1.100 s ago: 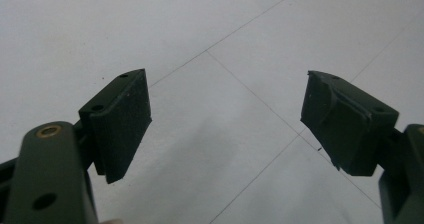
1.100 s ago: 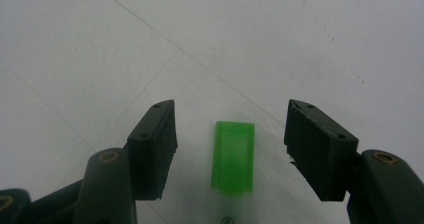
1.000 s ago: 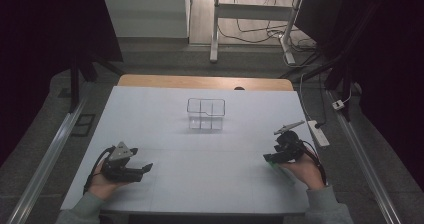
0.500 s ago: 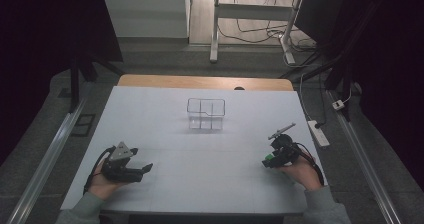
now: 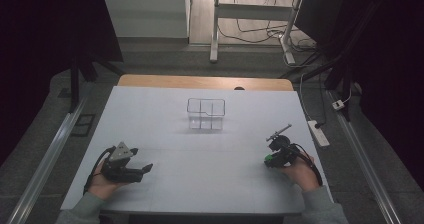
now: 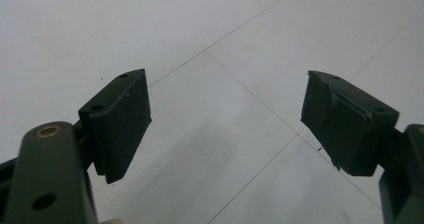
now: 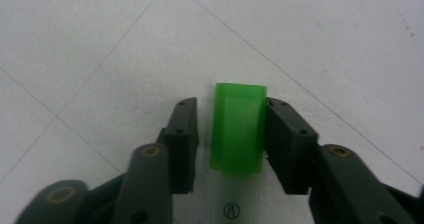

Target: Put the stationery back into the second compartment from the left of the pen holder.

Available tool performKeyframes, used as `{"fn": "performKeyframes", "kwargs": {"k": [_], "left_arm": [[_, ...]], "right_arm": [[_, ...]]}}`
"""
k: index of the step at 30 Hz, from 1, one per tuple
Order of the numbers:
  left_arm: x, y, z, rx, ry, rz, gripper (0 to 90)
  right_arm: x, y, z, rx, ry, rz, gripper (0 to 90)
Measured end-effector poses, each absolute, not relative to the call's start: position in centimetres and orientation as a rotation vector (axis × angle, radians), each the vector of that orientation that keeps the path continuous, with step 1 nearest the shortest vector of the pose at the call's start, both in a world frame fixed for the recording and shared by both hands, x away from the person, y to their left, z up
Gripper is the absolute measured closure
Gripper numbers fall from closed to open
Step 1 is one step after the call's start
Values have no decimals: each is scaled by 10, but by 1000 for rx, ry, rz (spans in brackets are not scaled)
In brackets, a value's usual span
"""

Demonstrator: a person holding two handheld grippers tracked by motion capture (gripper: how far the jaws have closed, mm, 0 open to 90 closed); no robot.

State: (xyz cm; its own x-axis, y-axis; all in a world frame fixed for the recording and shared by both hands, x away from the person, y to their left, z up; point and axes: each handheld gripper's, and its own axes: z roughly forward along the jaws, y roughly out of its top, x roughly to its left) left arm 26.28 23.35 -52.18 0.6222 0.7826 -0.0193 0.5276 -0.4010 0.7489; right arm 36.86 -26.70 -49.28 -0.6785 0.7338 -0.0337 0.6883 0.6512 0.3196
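Note:
A small translucent green block (image 7: 238, 134) lies on the white table (image 5: 210, 184) between the jaws of my right gripper (image 7: 231, 106). The jaws have just been closing around it. One pad (image 7: 280, 134) touches the block's side, while a thin gap remains at the other pad (image 7: 184, 134). From above, the right gripper (image 5: 271, 156) sits at the table's right with the green block (image 5: 269, 159) at its tips. My left gripper (image 5: 145, 169) rests near the front left. Its jaws (image 6: 225, 99) stand wide apart and empty over bare table.
A clear plastic box with compartments (image 5: 206, 113) stands mid-table toward the back. A white power strip (image 5: 318, 133) lies off the table's right edge. A wooden strip (image 5: 205, 82) borders the far edge. Thin seam lines cross the tabletop.
My right gripper shifted slightly left and its jaws narrowed around the green block. The left gripper stayed where it was.

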Motion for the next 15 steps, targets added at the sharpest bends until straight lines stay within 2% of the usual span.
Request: {"fn": "performKeyframes", "kwargs": {"k": [2,15], "left_arm": [[263,233,-522,2100,1023,437,197],[263,234,-522,2099,1024,437,197]], "right_arm": [[368,-267,-492,1186,2706,427,660],[368,-267,-490,1183,2702,451,667]]}}
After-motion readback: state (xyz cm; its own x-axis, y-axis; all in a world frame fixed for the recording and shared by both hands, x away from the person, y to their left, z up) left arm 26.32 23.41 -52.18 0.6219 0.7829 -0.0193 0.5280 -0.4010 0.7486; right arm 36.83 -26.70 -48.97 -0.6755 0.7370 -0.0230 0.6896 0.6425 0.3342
